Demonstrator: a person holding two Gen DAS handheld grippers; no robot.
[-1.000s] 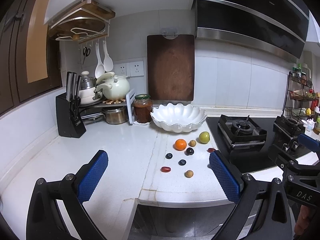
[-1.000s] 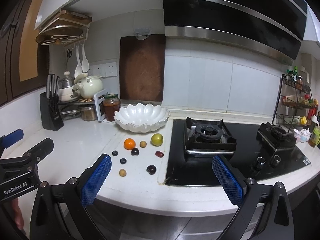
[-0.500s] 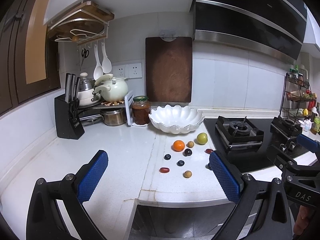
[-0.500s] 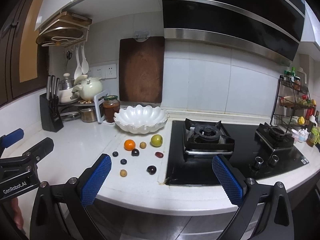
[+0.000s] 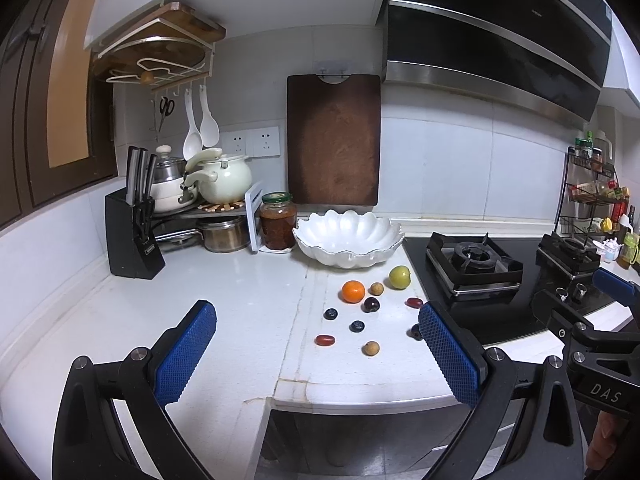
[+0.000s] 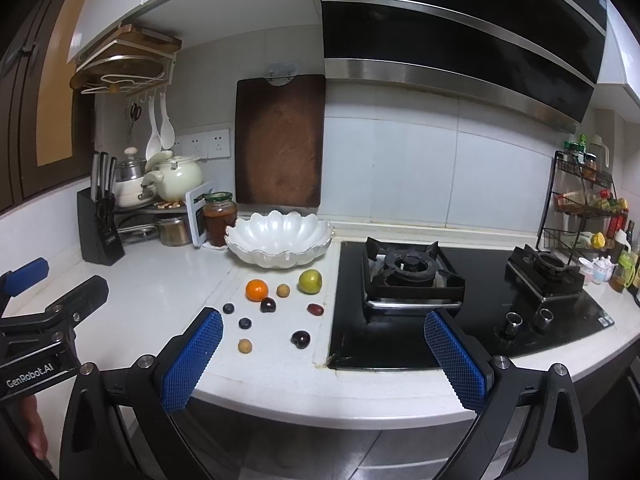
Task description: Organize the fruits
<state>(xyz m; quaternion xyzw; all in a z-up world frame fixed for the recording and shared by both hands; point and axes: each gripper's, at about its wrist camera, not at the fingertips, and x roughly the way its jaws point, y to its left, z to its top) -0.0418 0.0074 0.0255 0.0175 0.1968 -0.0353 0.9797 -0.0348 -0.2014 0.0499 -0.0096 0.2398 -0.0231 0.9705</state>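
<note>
Several small fruits lie loose on the white counter in front of a white scalloped bowl [image 5: 347, 238] [image 6: 279, 240], which holds nothing I can see. Among them are an orange [image 5: 353, 291] [image 6: 257, 290], a green fruit [image 5: 399, 277] [image 6: 310, 281], dark cherries [image 6: 300, 339], blueberries [image 5: 331, 313] and tan longans [image 5: 371, 347]. My left gripper [image 5: 316, 354] is open and empty, held off the counter's front edge. My right gripper [image 6: 324, 356] is open and empty, also short of the fruits.
A black gas hob [image 6: 416, 276] lies right of the fruits. A jar [image 5: 278, 220], a knife block [image 5: 134, 236], pots and a leaning cutting board [image 5: 333, 140] stand along the back wall. A spice rack [image 6: 584, 208] is at the far right.
Both views have shifted slightly; the counter and fruits sit a little lower and closer in the frames. Both grippers stay open. No fruit has moved.
</note>
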